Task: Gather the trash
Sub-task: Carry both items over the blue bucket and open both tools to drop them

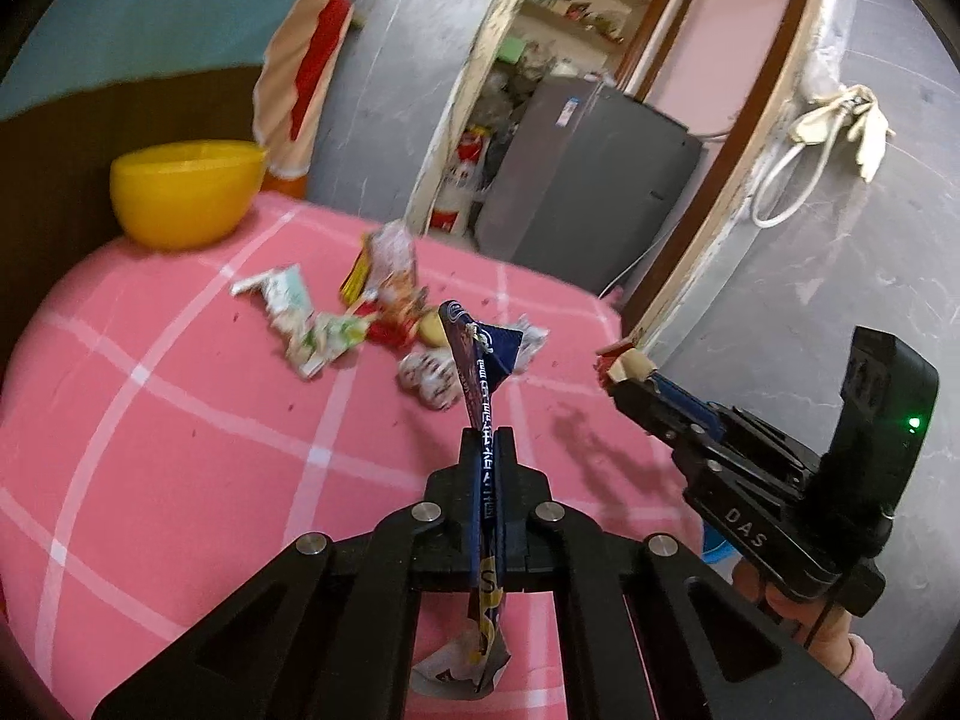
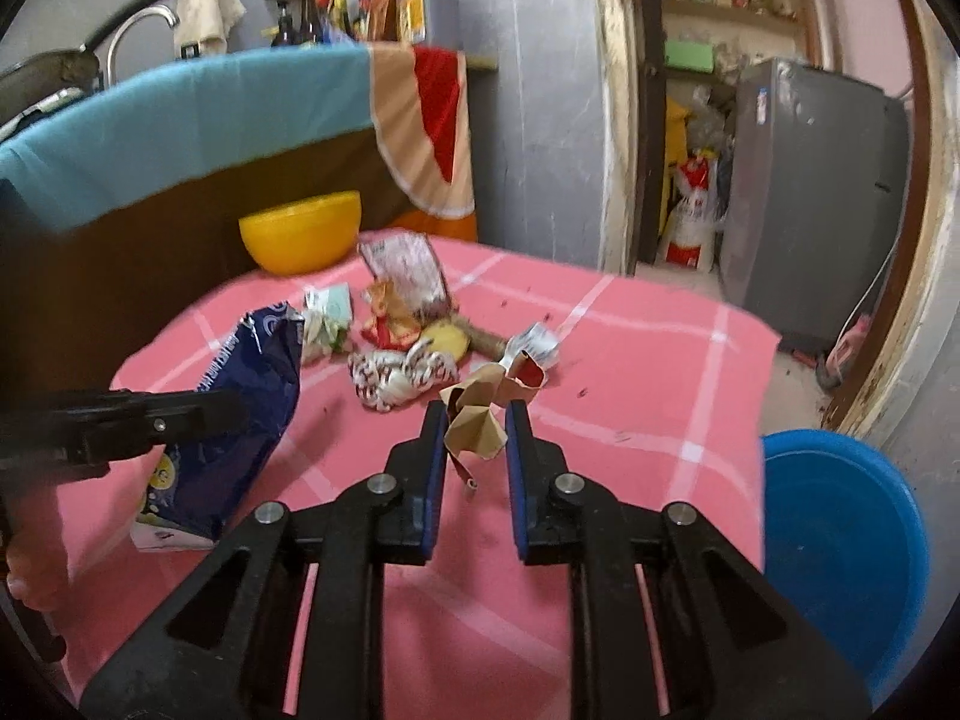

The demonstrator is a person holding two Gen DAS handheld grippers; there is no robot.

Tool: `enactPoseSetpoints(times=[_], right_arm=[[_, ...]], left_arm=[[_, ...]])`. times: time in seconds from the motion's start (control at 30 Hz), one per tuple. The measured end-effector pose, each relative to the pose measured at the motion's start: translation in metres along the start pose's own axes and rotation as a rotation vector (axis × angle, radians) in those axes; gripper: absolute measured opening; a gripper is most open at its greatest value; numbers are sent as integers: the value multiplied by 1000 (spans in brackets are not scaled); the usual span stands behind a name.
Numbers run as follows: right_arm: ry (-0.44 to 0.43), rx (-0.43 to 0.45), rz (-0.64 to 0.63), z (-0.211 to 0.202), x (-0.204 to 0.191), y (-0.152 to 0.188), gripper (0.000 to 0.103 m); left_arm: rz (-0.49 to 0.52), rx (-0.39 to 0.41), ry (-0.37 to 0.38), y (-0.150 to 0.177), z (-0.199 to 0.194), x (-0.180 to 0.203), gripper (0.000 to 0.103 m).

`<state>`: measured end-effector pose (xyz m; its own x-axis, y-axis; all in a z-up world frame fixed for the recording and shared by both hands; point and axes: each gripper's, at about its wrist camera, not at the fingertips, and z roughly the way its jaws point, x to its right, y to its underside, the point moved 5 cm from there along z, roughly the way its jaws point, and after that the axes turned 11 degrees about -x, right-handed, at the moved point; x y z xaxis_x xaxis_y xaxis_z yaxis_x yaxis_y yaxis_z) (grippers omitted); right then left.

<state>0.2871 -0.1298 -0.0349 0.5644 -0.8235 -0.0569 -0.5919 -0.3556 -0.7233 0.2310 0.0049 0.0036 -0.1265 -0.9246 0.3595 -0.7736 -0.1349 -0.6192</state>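
Trash lay in a loose heap near the middle of the pink checked tablecloth (image 2: 630, 360): a green-and-white crumpled wrapper (image 1: 288, 306), a tall red-and-white snack packet (image 2: 405, 267), a red-and-white patterned wrapper (image 2: 399, 378) and a small yellow scrap (image 2: 447, 339). Two pieces had left the heap. A dark blue foil snack bag (image 1: 480, 384) was pinched flat between the closed jaws of the left gripper (image 1: 487, 441), its top standing up past the fingertips and its torn bottom hanging below them, clear of the cloth. A crumpled brown paper wrapper with a red patch (image 2: 474, 420) sat between the blue pads (image 2: 516, 438) of the right gripper (image 2: 477, 420), whose jaws had closed against its sides; it too was off the cloth. The two grippers stood near each other on the near side of the heap, the right one closer to the table's right edge. A yellow plastic bowl (image 1: 186, 192) stood at the far left corner of the table. A blue plastic tub (image 2: 840, 540) sat on the floor beyond the right edge. A grey cabinet (image 1: 588, 180) stood behind, by the doorway.
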Motion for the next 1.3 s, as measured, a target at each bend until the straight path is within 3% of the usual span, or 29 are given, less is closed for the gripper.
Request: enactPoseSetpoints(times=[0.37,0.47,0.6,0.87,1.0,1.3], right_arm=[[241,393,-7,-107,21,-13,26],[310,470,11,-131,30,-12,26],[376,520,59,-155,53,-6,27],[437,471,188,-168,108,14,27],[435,394,255,-161,136,28,27],[384,203,381,-129,176,52,28]], left_arm=[[220,311,82,-33,-22,88,1],[276,356,118,-39,-22,114,1],[305,357,173,-46,-10,140,1],[331,257,244,-56,33,183,2],[316,161,266,-60,58,198,2],[292,-45,237,-57,116,211,2]])
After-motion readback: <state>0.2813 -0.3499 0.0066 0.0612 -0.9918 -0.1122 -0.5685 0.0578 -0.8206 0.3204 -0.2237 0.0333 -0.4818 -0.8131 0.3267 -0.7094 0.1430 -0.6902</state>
